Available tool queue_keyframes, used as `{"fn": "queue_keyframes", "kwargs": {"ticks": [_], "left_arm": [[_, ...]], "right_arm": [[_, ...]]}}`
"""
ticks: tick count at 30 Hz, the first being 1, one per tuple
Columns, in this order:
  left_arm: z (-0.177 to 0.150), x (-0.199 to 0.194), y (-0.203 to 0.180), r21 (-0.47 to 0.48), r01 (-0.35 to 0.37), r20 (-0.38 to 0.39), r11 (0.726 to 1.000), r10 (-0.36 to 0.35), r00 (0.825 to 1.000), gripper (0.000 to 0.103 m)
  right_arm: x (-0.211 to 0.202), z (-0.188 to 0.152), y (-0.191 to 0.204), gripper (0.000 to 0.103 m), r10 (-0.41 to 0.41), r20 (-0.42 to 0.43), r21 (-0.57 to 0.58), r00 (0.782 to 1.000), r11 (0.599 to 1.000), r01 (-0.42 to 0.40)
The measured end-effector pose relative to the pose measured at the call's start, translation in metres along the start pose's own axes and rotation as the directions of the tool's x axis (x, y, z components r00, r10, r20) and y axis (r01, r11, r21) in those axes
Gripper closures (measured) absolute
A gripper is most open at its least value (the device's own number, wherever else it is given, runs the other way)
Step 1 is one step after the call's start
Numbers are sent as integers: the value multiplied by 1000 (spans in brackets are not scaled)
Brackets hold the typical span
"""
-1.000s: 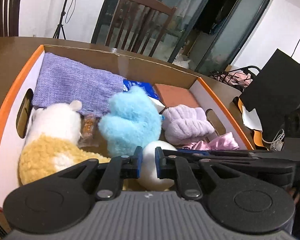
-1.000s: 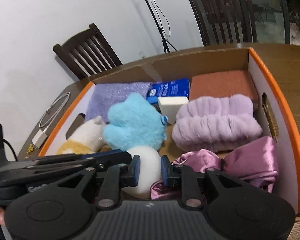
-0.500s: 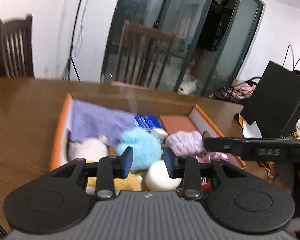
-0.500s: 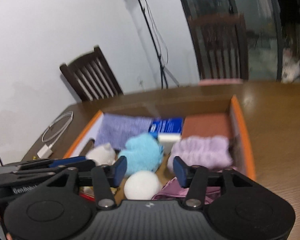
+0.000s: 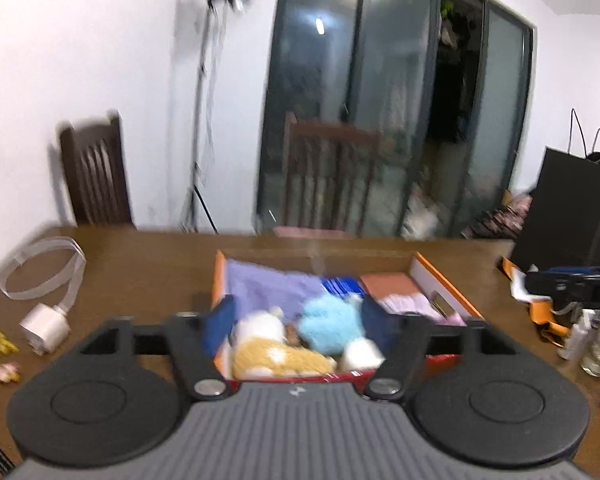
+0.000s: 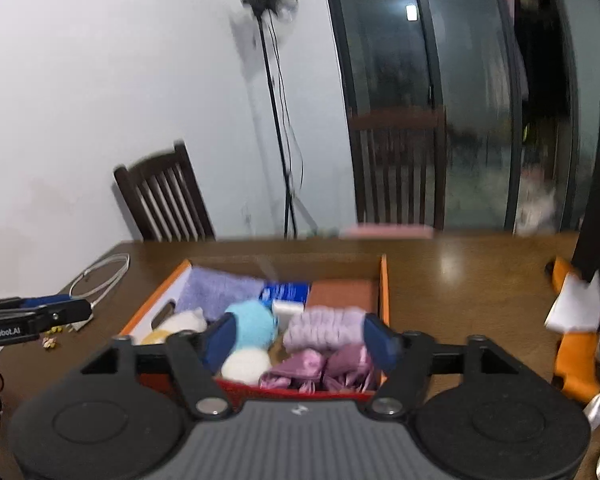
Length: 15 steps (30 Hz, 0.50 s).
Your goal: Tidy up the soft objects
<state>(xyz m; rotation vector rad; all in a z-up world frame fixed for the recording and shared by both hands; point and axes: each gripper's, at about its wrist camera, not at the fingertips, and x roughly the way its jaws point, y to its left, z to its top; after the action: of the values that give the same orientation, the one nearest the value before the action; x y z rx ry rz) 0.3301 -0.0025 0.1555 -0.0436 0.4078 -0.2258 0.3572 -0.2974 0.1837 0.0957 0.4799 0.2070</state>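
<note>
Right wrist: orange box (image 6: 384,292) runs lengthwise away, toward the chairs.

Two wrist views over one box

Each camera sat behind its own claw, tilted slightly down across the tabletop (image 5: 148,264) from a short way back; both shared the orange-rimmed box (image 5: 446,280) (image 6: 384,280), the chairs and the glass doors.

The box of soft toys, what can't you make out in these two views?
- Box near wall: hidden by the left gripper body, left wrist view.
- Blue packet: print blurred by motion, right wrist view.
- Yellow plush: mostly behind the right gripper finger, right wrist view.
</note>
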Motion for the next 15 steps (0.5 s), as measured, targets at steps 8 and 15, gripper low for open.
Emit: {"fn": "queue_keyframes", "kwargs": {"ticks": [8, 15], "left_arm": [[-40, -37, -4, 10, -118, 171, 993, 115, 979, 6], [-58, -64, -10, 29, -130, 206, 991, 121, 971, 5]], "right_arm": [[-33, -55, 28, 8, -63, 251, -121, 966, 988, 96], [-50, -74, 29, 6, -93, 274, -63, 957, 991, 114]]}}
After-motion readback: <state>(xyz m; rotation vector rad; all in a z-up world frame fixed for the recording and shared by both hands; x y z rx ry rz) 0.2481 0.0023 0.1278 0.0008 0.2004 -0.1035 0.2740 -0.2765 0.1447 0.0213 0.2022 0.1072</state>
